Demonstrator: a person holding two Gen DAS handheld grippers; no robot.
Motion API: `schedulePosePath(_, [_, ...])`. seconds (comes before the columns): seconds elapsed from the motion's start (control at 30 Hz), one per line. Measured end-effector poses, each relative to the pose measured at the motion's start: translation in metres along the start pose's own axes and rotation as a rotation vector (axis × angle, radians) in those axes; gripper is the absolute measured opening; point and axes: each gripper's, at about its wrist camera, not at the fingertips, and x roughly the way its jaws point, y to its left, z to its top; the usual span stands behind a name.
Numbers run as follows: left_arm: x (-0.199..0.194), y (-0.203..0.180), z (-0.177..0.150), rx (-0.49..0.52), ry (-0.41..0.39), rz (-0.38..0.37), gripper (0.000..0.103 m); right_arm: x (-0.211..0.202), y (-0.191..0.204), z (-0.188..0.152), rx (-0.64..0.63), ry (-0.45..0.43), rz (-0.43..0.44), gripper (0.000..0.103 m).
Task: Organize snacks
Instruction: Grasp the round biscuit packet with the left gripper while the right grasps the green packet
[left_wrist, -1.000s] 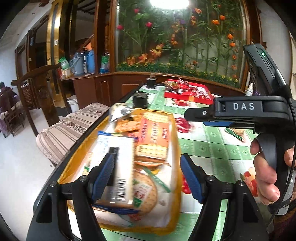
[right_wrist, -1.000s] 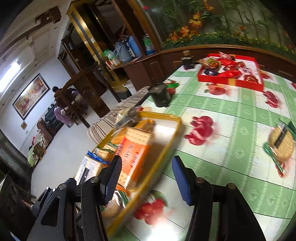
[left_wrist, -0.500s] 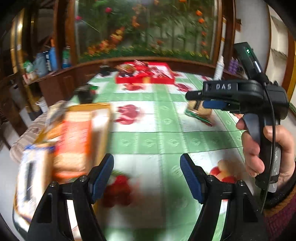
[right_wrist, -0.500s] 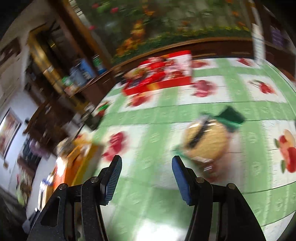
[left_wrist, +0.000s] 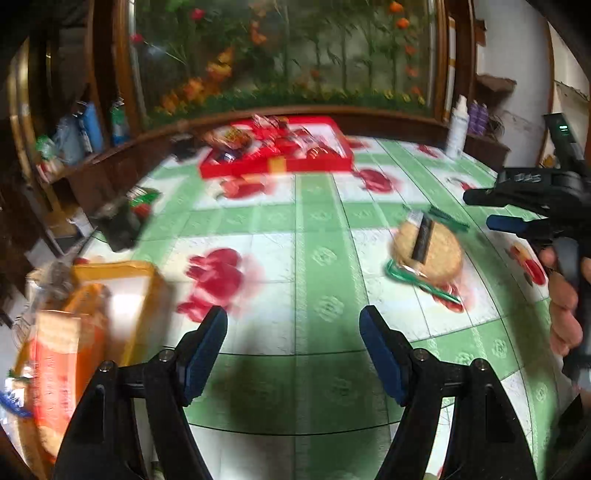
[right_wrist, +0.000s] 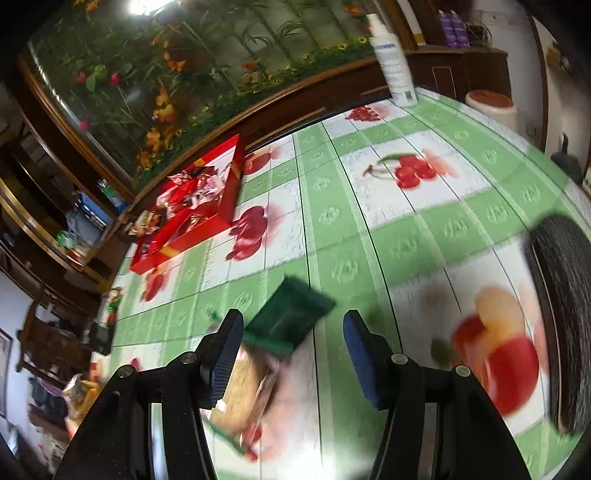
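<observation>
The surface (left_wrist: 325, 258), checked green and white, held a yellow tray (left_wrist: 147, 284) of snack packs at eight o'clock in the left view. A round biscuit pack (left_wrist: 428, 251) lay at two o'clock, well apart. The left gripper (left_wrist: 293, 343) stood wide and empty; the right gripper (right_wrist: 293, 347) hung narrower over the pack without pressing it.

Only one marking reads at all: pale letters "DAS" on the black body of the right gripper (left_wrist: 517, 206), blurred. Print on the orange packet (left_wrist: 55, 365) and white bottle (right_wrist: 393, 66) is too smeared to read.
</observation>
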Motion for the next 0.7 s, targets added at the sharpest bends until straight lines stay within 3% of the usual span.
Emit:
schedulePosePath(0.07, [-0.004,0.002,-0.001,-0.01,0.0,-0.034,0.073,0.015,0.007,0.007,-0.018,0.014,-0.007,0.06])
schedulePosePath(0.27, [0.001,0.009,0.001,-0.031,0.022,-0.028,0.073,0.054,0.025,0.008,-0.103,0.084,-0.039,0.06])
schedulePosePath(0.37, [0.0,0.015,0.003,-0.065,0.022,-0.041,0.073,0.053,0.045,-0.006,-0.219,0.107,-0.007,0.061])
schedulePosePath(0.53, [0.0,0.02,0.002,-0.079,0.031,-0.043,0.073,0.046,0.081,-0.043,-0.396,0.234,0.106,0.061])
schedulePosePath(0.63, [0.0,0.022,0.001,-0.09,0.056,-0.104,0.075,0.03,0.08,-0.05,-0.348,0.255,0.14,0.061])
schedulePosePath(0.7, [0.0,0.02,0.0,-0.09,0.068,-0.148,0.084,0.013,0.071,-0.049,-0.288,0.239,0.135,0.061])
